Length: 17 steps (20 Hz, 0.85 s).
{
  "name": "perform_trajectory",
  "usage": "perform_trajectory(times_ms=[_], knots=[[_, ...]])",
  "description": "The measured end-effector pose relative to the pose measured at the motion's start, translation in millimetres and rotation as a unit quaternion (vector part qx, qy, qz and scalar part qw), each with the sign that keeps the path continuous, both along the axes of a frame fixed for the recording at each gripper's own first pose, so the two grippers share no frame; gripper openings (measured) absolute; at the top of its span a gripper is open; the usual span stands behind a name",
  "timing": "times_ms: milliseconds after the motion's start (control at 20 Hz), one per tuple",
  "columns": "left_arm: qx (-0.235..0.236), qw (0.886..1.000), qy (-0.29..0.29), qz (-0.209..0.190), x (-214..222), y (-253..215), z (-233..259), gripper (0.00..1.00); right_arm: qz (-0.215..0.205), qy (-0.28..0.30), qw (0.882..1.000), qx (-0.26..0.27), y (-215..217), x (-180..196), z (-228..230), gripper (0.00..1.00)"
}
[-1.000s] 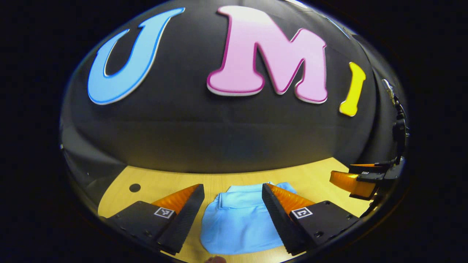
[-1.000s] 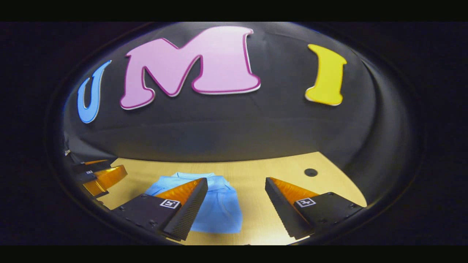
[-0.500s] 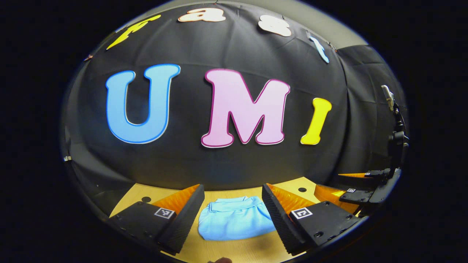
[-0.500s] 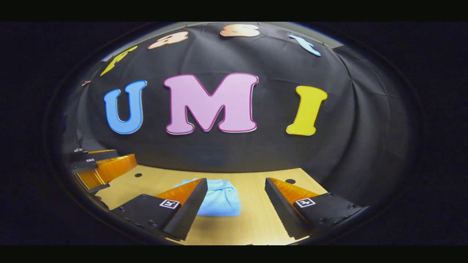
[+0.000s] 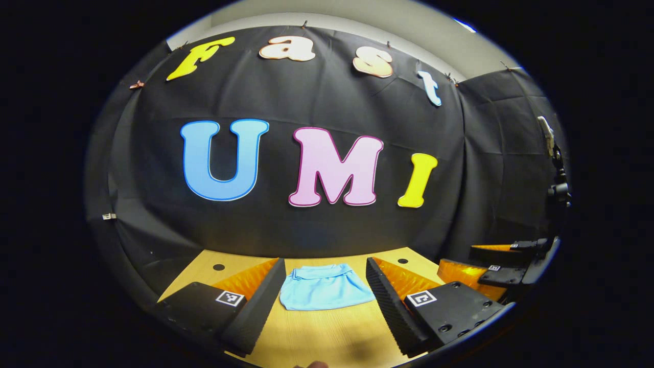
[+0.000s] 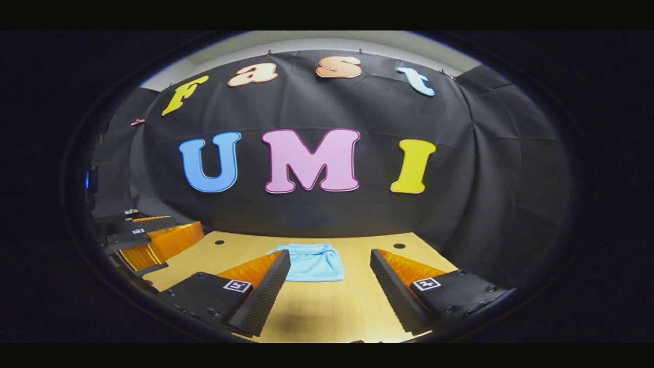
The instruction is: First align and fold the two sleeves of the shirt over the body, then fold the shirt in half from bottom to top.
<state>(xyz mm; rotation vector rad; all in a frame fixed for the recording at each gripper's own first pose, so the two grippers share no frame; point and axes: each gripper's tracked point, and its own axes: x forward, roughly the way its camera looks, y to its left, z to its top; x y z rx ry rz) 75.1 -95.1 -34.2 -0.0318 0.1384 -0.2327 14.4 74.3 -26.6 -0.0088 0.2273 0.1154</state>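
Your two grippers hang wide open above the table [image 5: 327, 337], holding nothing.
The folded blue shirt [image 5: 324, 287] lies flat ahead of the left gripper [image 5: 325, 291]; the right gripper [image 6: 330, 278] touches nothing either.

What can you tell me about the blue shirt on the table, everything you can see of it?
The shirt is light blue, of soft cloth by its look, folded into a compact, roughly rectangular bundle with no sleeve sticking out. What looks like its collar lies at the far edge, towards the booth wall. It lies flat on the wooden table, near the far side. Nothing else touches it: the left gripper and right gripper are open, short of it.
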Motion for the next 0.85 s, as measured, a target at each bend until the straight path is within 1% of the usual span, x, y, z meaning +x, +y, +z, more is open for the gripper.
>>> perform_trajectory(times_ms=[50,100,300,500,650,850], knots=[[0.001,1.000,0.003,-0.004,-13.5,2.9,-6.8,0.99,0.002,-0.006,1.000,-0.002,0.5,-9.7,1.3,0.98],[0.000,1.000,0.005,0.001,-26.0,7.9,-11.0,1.00,0.003,-0.010,1.000,-0.004,-0.1,-19.0,3.0,0.98],[-0.026,1.000,0.004,0.017,-70.1,17.0,-23.2,0.99,-0.005,-0.030,1.000,0.005,-8.8,-61.3,12.0,0.98],[-0.002,1.000,-0.003,0.029,-106.1,23.0,-27.7,0.99,-0.001,-0.016,1.000,-0.003,-10.1,-93.5,-0.2,0.98],[0.018,0.999,-0.008,0.026,-123.2,19.8,-27.5,0.99,-0.002,-0.008,1.000,0.004,-10.6,-104.1,-2.4,0.98],[0.000,1.000,0.000,0.021,-128.6,16.4,-24.0,0.99,0.000,-0.015,1.000,0.003,-5.8,-103.3,3.2,0.98]])
